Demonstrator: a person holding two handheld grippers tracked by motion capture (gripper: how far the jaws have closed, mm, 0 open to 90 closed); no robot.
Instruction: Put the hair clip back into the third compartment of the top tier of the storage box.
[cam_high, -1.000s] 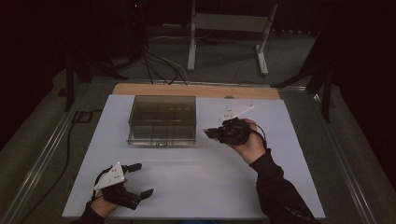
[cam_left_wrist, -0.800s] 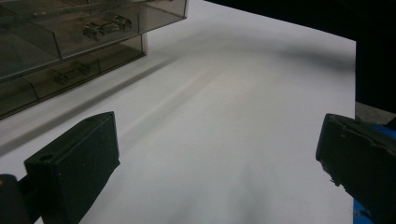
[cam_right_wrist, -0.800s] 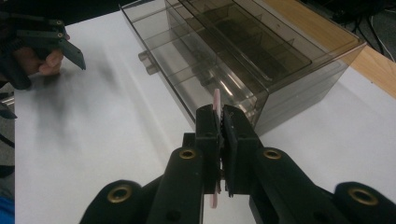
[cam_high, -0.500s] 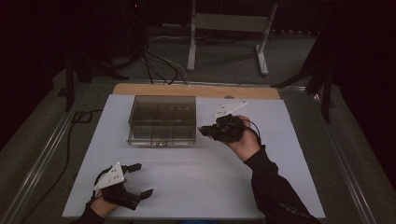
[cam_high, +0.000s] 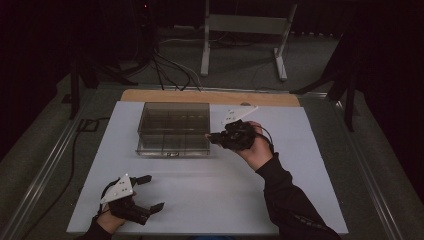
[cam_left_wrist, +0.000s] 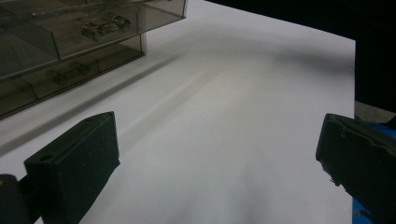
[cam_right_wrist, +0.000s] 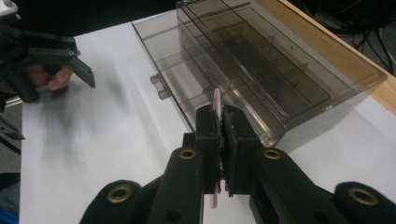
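Note:
A smoky clear compartment box (cam_high: 172, 127) stands at the back middle of the white mat (cam_high: 200, 190). My right gripper (cam_high: 216, 137) hovers at the box's right front corner, shut on a thin pink flat piece (cam_right_wrist: 216, 100) that sticks up between the jaws. In the right gripper view, that gripper (cam_right_wrist: 222, 122) points at the box (cam_right_wrist: 261, 70) from just short of its side wall. My left gripper (cam_high: 151, 192) rests open near the mat's front left. Its wide-apart jaws have nothing between them in the left gripper view (cam_left_wrist: 215, 154), where small metal parts (cam_left_wrist: 102, 28) lie inside the box (cam_left_wrist: 56, 51).
A wooden strip (cam_high: 210, 96) runs along the mat's far edge behind the box. Metal rails (cam_high: 45, 170) flank the table. Stand legs (cam_high: 240, 30) and cables (cam_high: 165, 65) lie on the floor beyond. Bare mat stretches between the two grippers.
My right gripper has edged left and slightly farther back, closer to the box's corner, still holding the pink piece. The left gripper has stayed put.

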